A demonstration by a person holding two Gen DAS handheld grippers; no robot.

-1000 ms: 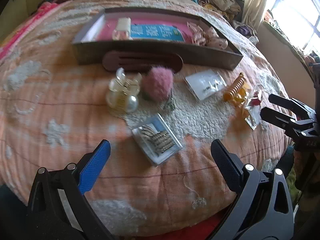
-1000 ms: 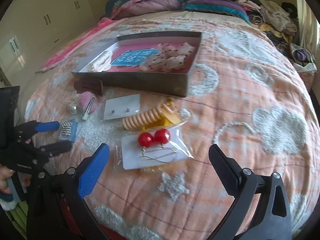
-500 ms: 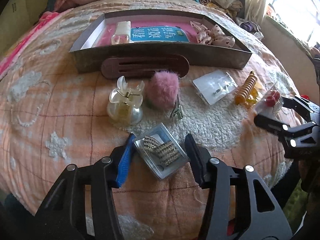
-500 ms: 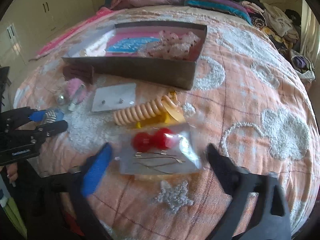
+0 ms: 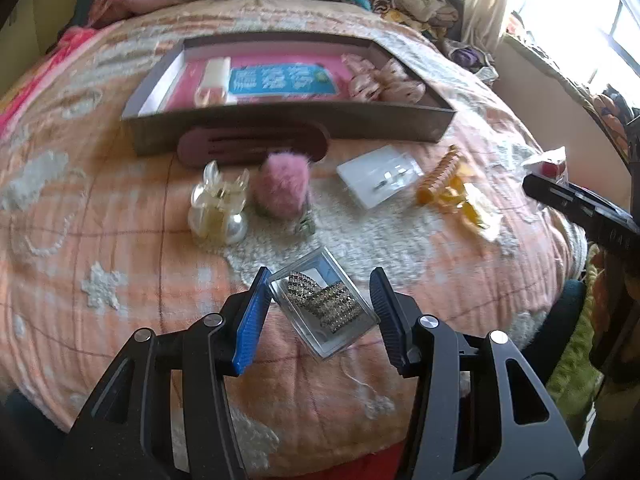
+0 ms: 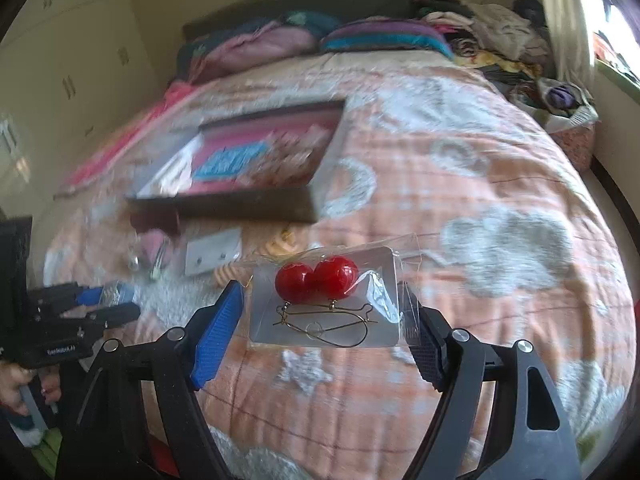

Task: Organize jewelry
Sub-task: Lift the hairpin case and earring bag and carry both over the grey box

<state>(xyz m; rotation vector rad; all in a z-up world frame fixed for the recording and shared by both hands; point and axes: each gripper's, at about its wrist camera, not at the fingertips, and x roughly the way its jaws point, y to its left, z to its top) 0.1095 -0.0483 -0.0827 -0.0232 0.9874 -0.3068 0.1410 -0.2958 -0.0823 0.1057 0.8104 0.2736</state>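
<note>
My left gripper (image 5: pixel 320 300) is shut on a clear plastic box of rhinestone hair clips (image 5: pixel 322 304), its corners between the pads, just above the bedspread. My right gripper (image 6: pixel 320 312) is shut on a clear packet of red ball earrings (image 6: pixel 324 300) and holds it lifted off the bed. The grey open tray (image 5: pixel 288 118) with a pink and blue card lies beyond; it also shows blurred in the right wrist view (image 6: pixel 224 204). The right gripper shows at the right edge of the left wrist view (image 5: pixel 560 196).
On the bed before the tray lie a maroon hair clip (image 5: pixel 252 148), a clear claw clip with pearls (image 5: pixel 218 212), a pink pompom (image 5: pixel 282 190), a white earring card (image 5: pixel 378 180) and a yellow spiral clip (image 5: pixel 444 184). Pillows and clothes pile at the headboard.
Both grippers closed from wide open onto their items. The right one has lifted the earring packet off the bed; the left one has raised the clip box slightly.
</note>
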